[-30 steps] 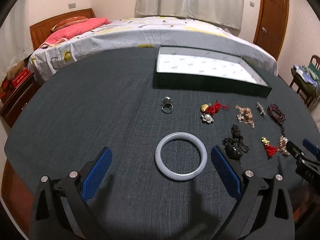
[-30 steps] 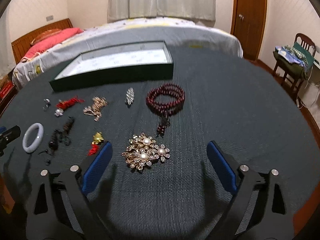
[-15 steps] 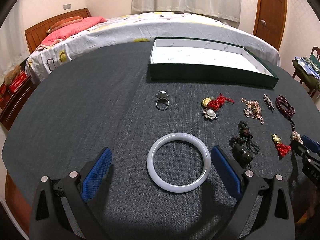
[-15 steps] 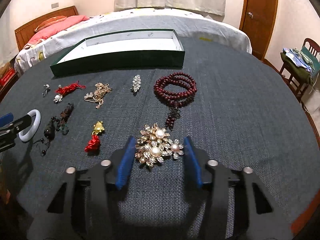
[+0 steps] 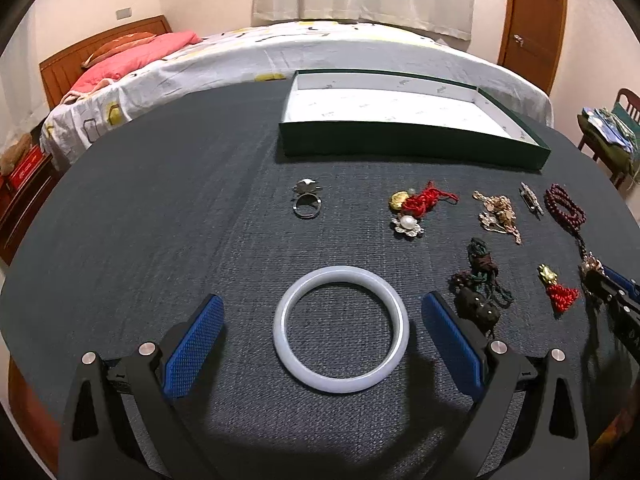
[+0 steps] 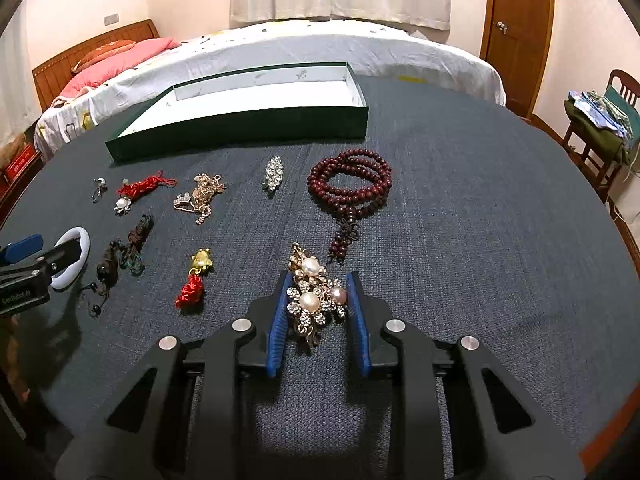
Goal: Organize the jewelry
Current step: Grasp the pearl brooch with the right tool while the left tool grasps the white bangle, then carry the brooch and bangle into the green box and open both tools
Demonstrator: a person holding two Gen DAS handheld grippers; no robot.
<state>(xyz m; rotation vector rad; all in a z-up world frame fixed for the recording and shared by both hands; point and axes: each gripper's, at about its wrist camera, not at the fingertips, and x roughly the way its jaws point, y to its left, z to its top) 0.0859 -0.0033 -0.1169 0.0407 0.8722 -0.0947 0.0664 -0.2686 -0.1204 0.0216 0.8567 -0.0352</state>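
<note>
A pale jade bangle (image 5: 341, 329) lies flat on the dark table between the wide-open fingers of my left gripper (image 5: 322, 322); neither pad touches it. My right gripper (image 6: 318, 300) has its blue pads closed against the sides of a gold pearl brooch (image 6: 314, 298) that rests on the table. The open green box (image 5: 404, 120) with a white inside stands at the back of the table, and also shows in the right wrist view (image 6: 248, 116). The bangle shows at the far left of the right wrist view (image 6: 72, 256), partly behind the left gripper.
Jewelry lies in rows before the box: a silver ring (image 5: 306, 204), a red-cord pearl charm (image 5: 416, 208), a gold chain (image 6: 200, 196), a crystal clip (image 6: 273, 172), dark red beads (image 6: 352, 188), a dark cord pendant (image 6: 120, 258), a gold-and-red tassel (image 6: 196, 280). Bed behind.
My right gripper has closed from wide open onto the pearl brooch. My left gripper has moved forward so the bangle now lies between its open fingers.
</note>
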